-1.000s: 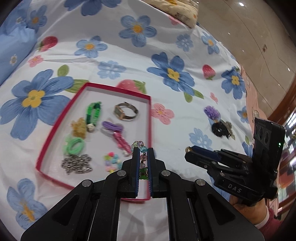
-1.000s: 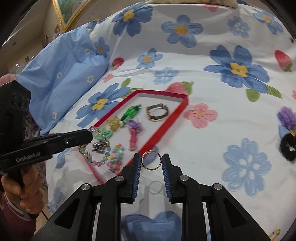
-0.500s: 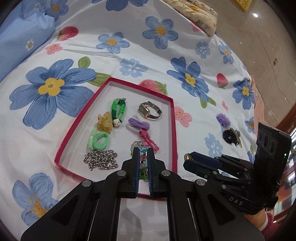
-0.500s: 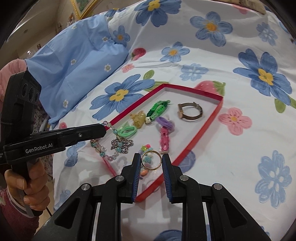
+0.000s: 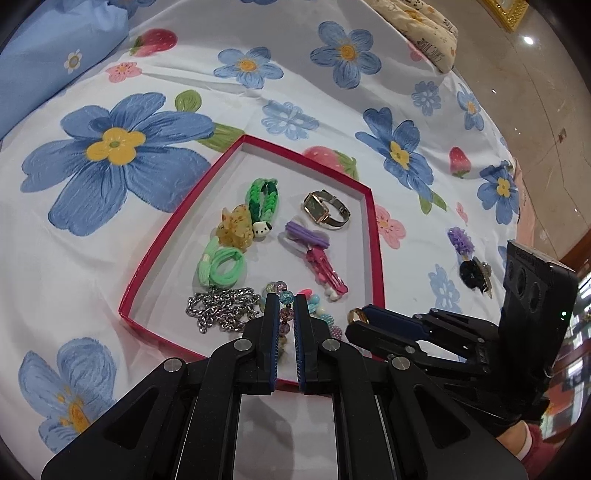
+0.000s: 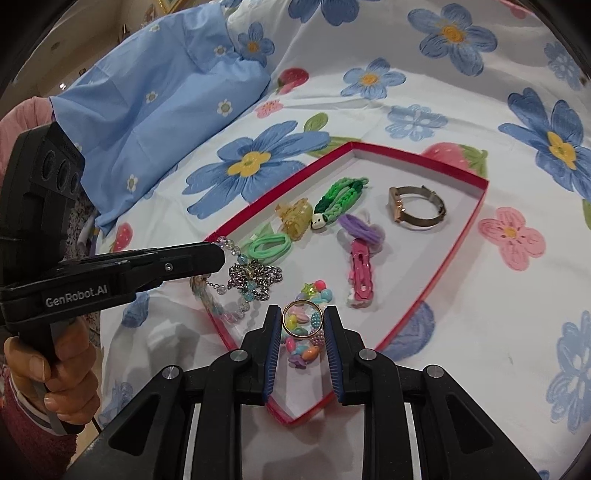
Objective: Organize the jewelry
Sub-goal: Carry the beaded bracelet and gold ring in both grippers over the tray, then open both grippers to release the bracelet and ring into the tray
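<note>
A red-rimmed tray lies on the flowered bedsheet. It holds a watch, green bands, a purple tie, a pink clip, a steel chain and a candy-bead bracelet. My left gripper is shut on a glass-bead bracelet, which hangs over the tray's near left corner. My right gripper is shut on a gold ring above the candy beads.
A purple flower clip and a black hair tie lie on the sheet right of the tray. A blue pillow lies at the far left. A cream cushion sits at the bed's far edge.
Both grippers have moved over the tray's near end. The ring went from above the sheet to above the candy beads. The bead bracelet now hangs inside the tray's rim.
</note>
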Motion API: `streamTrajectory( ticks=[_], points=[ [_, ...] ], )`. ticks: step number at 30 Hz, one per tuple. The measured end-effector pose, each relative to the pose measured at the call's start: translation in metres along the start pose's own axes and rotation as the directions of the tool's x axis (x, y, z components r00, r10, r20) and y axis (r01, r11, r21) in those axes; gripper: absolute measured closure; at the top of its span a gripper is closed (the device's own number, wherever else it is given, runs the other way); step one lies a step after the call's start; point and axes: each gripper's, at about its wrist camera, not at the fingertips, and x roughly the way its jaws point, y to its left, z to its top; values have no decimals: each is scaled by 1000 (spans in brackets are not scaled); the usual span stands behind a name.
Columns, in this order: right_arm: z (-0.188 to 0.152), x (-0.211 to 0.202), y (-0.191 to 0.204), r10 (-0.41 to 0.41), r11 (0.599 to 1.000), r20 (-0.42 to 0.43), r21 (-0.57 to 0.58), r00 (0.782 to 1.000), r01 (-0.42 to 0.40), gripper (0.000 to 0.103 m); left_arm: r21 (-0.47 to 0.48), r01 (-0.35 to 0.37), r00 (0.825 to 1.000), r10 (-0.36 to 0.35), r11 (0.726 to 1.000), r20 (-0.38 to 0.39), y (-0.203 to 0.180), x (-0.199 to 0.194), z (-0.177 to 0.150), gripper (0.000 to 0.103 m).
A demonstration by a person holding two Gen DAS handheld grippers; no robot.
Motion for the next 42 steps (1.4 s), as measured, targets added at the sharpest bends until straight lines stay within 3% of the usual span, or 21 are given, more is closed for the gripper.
streamTrajectory(
  ticks=[15,33,42],
  points=[
    [2,28,-1,-39,998,-75,-42,996,36,80,-38,-52,997,50,998,-67,31,30,-8,97],
    [6,41,5,-46,995,-150,-97,988,32,79,-32,-92,992,89,995,-91,32,38,-10,97],
    [6,38,3,-36,997,-138,-74,990,26,78,-40,-109,990,106,993,-89,32,36,-10,85]
  ],
)
